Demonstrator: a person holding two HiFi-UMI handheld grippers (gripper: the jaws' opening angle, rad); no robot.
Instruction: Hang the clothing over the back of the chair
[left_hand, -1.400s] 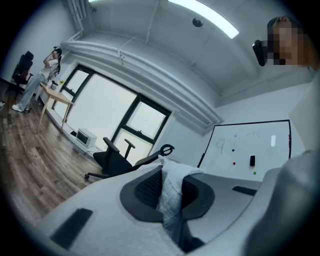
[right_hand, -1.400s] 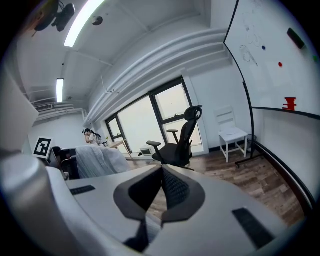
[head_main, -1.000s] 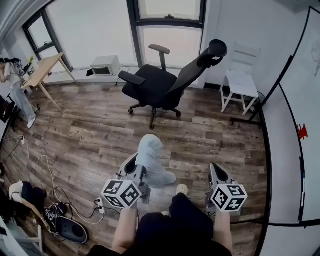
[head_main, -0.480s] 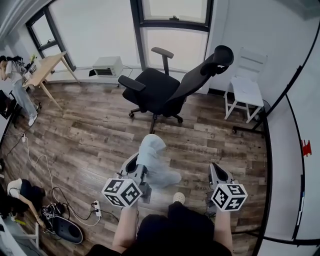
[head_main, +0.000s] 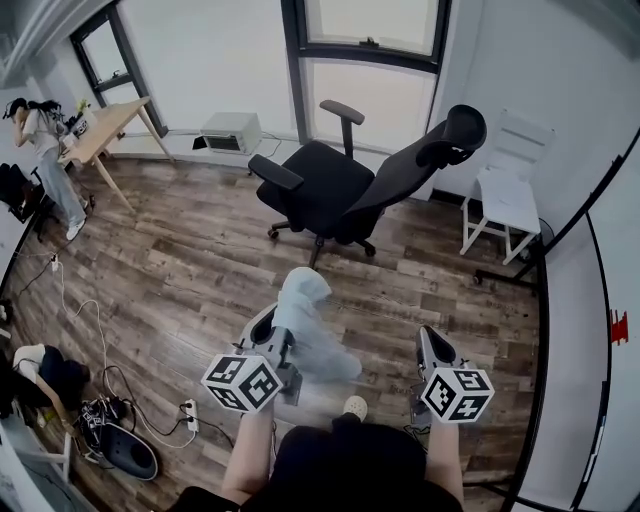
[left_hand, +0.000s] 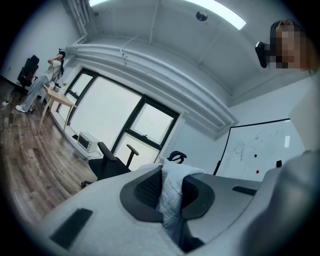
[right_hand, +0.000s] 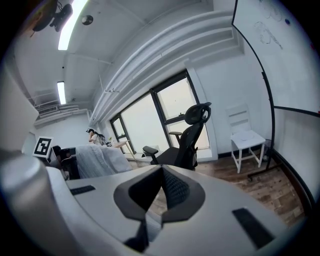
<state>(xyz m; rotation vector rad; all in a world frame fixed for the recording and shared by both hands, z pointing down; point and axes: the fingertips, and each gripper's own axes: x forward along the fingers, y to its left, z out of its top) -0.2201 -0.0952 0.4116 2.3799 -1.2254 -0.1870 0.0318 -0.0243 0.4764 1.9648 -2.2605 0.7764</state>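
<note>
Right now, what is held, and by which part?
The left gripper pinches the clothing at a bunched fold; the right gripper is shut and empty.

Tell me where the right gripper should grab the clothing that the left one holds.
Probably the loose fold of the clothing nearest the right gripper, approached from its right: the left gripper pinches one bunched part, and the rest droops free.

An office with swivel chair (head_main: 325, 185), whiteboard (left_hand: 255, 147) and wooden desk (head_main: 105, 130).
</note>
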